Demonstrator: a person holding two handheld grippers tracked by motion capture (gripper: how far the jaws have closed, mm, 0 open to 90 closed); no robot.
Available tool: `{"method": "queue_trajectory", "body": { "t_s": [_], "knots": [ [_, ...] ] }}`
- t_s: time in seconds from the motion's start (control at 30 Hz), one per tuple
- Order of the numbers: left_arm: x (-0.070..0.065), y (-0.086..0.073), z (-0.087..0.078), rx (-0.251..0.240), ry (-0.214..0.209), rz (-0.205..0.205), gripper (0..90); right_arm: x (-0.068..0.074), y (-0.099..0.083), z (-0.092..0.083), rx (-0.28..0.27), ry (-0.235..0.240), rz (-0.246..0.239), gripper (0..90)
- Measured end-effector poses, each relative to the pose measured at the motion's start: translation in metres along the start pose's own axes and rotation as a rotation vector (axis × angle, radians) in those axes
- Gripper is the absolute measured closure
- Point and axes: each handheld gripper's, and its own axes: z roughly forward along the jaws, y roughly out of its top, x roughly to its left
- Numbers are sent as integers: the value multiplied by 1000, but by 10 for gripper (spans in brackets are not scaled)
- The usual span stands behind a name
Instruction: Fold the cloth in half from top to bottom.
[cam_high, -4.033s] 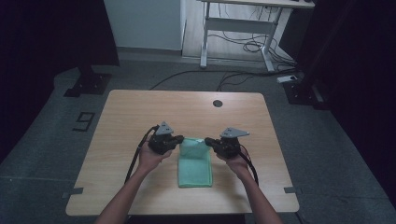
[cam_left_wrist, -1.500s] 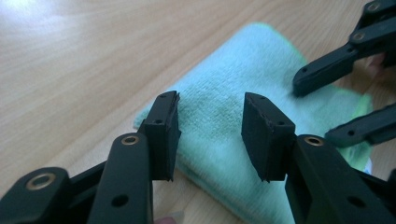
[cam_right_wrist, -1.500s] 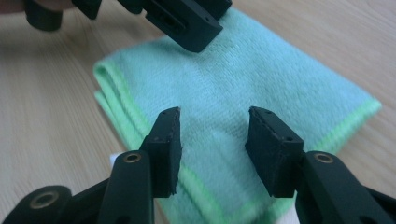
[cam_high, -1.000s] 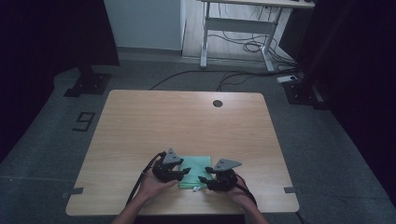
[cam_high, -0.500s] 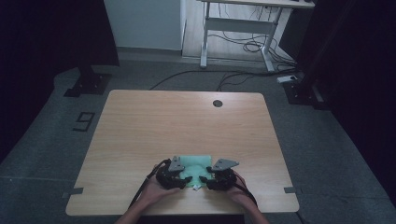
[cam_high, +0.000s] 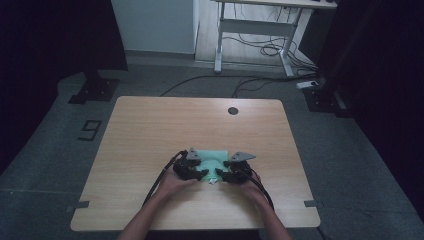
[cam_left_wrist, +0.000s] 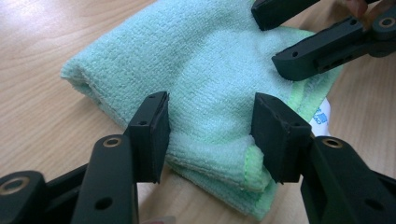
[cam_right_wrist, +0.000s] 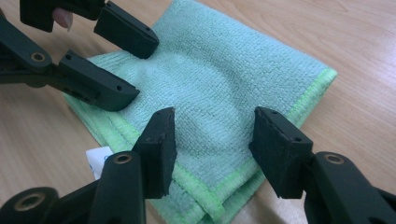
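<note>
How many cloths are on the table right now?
1: a folded green cloth near the table's front edge, between the left gripper and the right gripper. Nothing suggests another underneath.

High view: fixed above the person's side, looking forward and down over the whole table (cam_high: 150, 130). The 2 gripper views sit close above the folded green cloth (cam_left_wrist: 205, 70), facing each other and sharing it.

Both tongs (cam_high: 204, 174) flank folded green towel (cam_high: 212, 159)

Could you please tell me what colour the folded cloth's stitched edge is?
Bright green on the mint cloth; the right gripper view shows it best.
</note>
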Motion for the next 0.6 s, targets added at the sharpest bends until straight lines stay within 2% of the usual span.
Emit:
{"method": "queue_trajectory", "body": {
  "t_s": [0.13, 0.3, 0.6],
  "knots": [
    [2, 0, -2, -16, -1, -24, 456, -1, 0, -1, -17, 1, 5, 468],
    [1, 1, -5, -18, 8, -20, 444, 1, 0, -2, -20, -1, 2, 449],
    [-1, 0, -38, -94, 26, -17, 435, 3, 5, -21, -96, 16, 21, 442]
  ]
}}
